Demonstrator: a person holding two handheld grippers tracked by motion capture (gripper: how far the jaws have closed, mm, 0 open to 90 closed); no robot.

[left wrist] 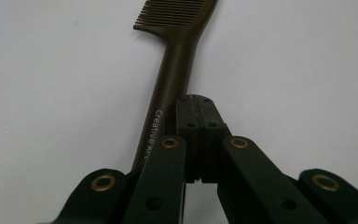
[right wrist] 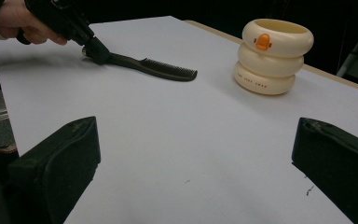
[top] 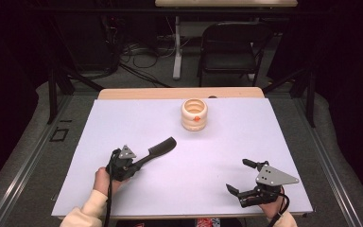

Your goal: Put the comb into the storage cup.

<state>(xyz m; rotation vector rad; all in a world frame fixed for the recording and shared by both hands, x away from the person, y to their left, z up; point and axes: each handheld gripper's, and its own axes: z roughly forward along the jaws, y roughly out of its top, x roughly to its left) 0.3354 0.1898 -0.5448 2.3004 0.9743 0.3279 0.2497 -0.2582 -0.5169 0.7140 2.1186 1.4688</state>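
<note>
High view: my left gripper [top: 142, 162] was clamped on the handle end of the dark comb [top: 163, 146], low on the white table [top: 123, 118]. The comb's long axis ran up and to the right from my jaws, toothed end leading, aimed roughly at the cream ringed cup [top: 194, 114], which stood well apart near the far edge. My right gripper [top: 240, 176] sat near the front right corner, jaws spread with nothing between them, well apart from both comb and cup. The left hand was clearly the nearer to the comb.

Left gripper view: jaws pressed together, tips meeting over the comb [left wrist: 177, 60] handle; how much handle sat between the pads I couldn't tell. The handle ran straight ahead and the teeth were at the top of frame, over bare table.

Right gripper view: my own jaws stood wide apart, holding nothing. Across the table my left gripper [right wrist: 94, 50] gripped the comb [right wrist: 154, 67] by the handle, teeth pointing toward the cup [right wrist: 272, 56]. My judgement: the next move is a carry along the comb's axis to the cup's open mouth, teeth first.
</note>
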